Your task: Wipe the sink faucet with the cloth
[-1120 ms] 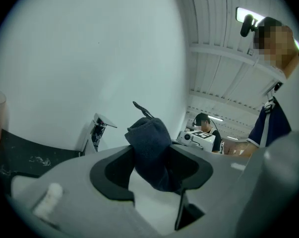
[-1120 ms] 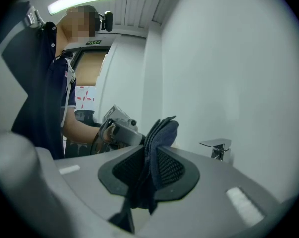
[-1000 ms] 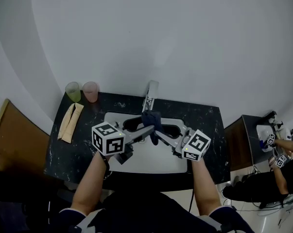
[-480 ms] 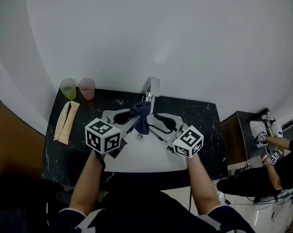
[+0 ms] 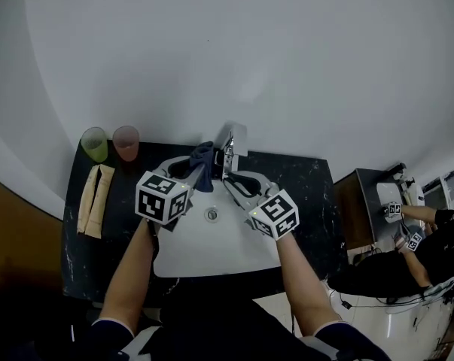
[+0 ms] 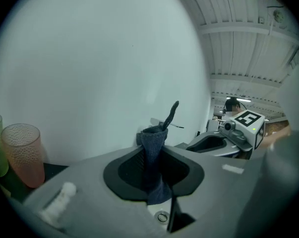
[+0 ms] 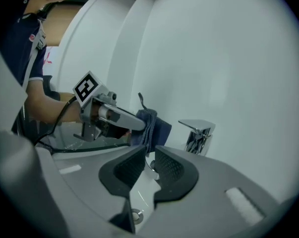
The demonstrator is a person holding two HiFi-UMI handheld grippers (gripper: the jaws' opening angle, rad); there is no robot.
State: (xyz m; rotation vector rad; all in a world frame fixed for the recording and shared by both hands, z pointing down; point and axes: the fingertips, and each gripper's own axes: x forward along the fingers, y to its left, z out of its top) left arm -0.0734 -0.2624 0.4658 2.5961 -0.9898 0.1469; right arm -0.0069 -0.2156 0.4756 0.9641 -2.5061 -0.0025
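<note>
Cloth held beside the faucet, ready for wiping.
Head view: the cloth (image 5: 202, 162) is kept just left of the faucet (image 5: 231, 143), over the sink (image 5: 211, 250). Left gripper view: it is pinched in the left gripper (image 6: 155, 157) for rubbing. Right gripper view: the right gripper (image 7: 149, 155), jaws just narrowed but still apart, is left empty.

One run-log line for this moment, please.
left gripper: just closed, shut on cloth | right gripper: jaws just closing, open, empty | cloth: beside faucet, apart | wipe: not yet begun
</note>
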